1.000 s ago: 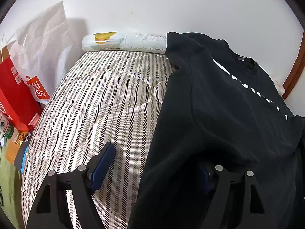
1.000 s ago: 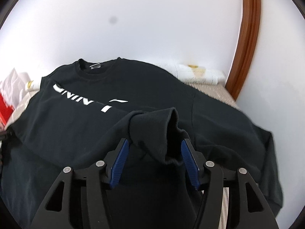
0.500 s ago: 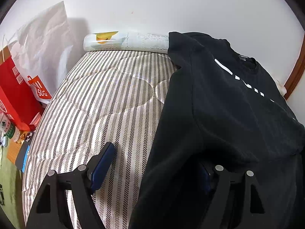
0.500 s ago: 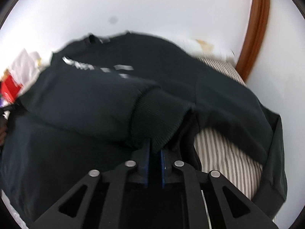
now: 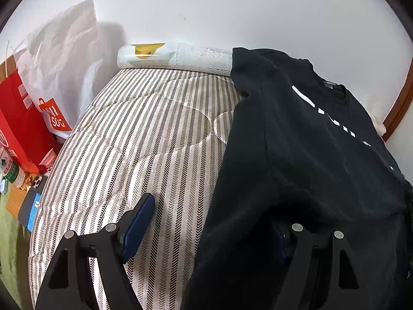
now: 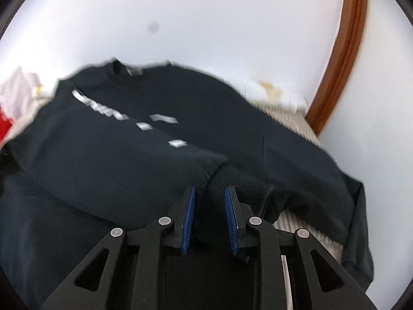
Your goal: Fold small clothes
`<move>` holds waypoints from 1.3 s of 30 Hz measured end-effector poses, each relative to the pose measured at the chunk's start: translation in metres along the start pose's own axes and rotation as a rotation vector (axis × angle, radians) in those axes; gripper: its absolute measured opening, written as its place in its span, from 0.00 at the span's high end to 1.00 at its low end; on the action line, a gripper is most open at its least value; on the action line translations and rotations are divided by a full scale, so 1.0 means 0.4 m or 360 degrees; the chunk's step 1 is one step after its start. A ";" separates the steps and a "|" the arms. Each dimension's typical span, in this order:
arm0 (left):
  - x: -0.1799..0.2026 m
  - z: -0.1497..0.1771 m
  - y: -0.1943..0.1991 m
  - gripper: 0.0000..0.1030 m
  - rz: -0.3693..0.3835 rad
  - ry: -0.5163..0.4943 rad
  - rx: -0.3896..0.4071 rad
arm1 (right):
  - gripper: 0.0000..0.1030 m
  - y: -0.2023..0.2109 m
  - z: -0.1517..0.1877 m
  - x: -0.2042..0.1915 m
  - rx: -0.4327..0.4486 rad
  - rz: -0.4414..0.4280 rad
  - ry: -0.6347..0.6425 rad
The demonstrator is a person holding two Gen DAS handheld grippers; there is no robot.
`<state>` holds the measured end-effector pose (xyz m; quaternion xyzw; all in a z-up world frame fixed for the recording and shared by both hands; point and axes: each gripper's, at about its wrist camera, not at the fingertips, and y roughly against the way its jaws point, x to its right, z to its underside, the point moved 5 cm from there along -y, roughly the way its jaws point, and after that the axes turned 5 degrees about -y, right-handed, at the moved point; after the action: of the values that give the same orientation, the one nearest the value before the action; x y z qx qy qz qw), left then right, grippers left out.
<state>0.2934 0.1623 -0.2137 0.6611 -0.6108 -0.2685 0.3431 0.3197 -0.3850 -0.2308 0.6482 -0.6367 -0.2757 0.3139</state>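
Note:
A black sweatshirt [image 5: 309, 142] with white chest lettering lies flat on a striped mattress [image 5: 142, 142]. My left gripper [image 5: 210, 214] stands wide open at its lower left edge. One finger rests over bare mattress, and the other is half hidden by black fabric. In the right wrist view the sweatshirt [image 6: 129, 160] has one sleeve laid across its front. The sleeve's ribbed cuff [image 6: 232, 180] sits between the blue pads of my right gripper [image 6: 210, 193]. Those jaws are opening, and the cuff still fills the narrow gap and touches both pads.
A rolled white bundle [image 5: 175, 56] lies along the wall at the head of the mattress. A white plastic bag [image 5: 59, 59] and a red box [image 5: 15, 118] stand at the left edge. A brown wooden frame [image 6: 338, 59] rises at the right.
My right gripper closed on the cuff and carried the sleeve across the sweatshirt's front and lower; its pads now stand slightly apart again. The left gripper has not moved.

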 end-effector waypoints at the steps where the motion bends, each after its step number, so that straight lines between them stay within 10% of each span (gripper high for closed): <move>1: 0.000 0.000 0.000 0.26 -0.0001 0.0000 0.0001 | 0.77 -0.022 0.007 0.008 -0.0059 0.0032 -0.0022; 11: 0.019 -0.011 0.021 0.27 -0.0012 -0.0078 0.0073 | 0.60 0.079 -0.142 -0.090 0.0122 -0.0154 -0.0042; 24: 0.008 -0.017 0.029 0.41 0.0132 -0.0028 0.0118 | 0.45 -0.084 -0.361 -0.706 0.0105 -0.0757 0.0207; 35: 0.024 -0.019 0.040 0.58 0.0207 -0.0040 0.0179 | 0.44 -0.219 -0.461 -0.926 0.0096 -0.0918 0.0259; 37: 0.028 -0.019 0.040 0.64 0.0210 -0.0051 0.0183 | 0.47 -0.235 -0.465 -0.964 0.0098 -0.0913 0.0319; 39: 0.025 -0.019 0.039 0.86 0.0212 -0.0055 0.0187 | 0.92 -0.245 -0.467 -0.996 0.0090 -0.0901 0.0383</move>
<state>0.2908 0.1530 -0.1960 0.6332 -0.6740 -0.2200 0.3102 0.5101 0.0225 -0.2005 0.8363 -0.3965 -0.2555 0.2795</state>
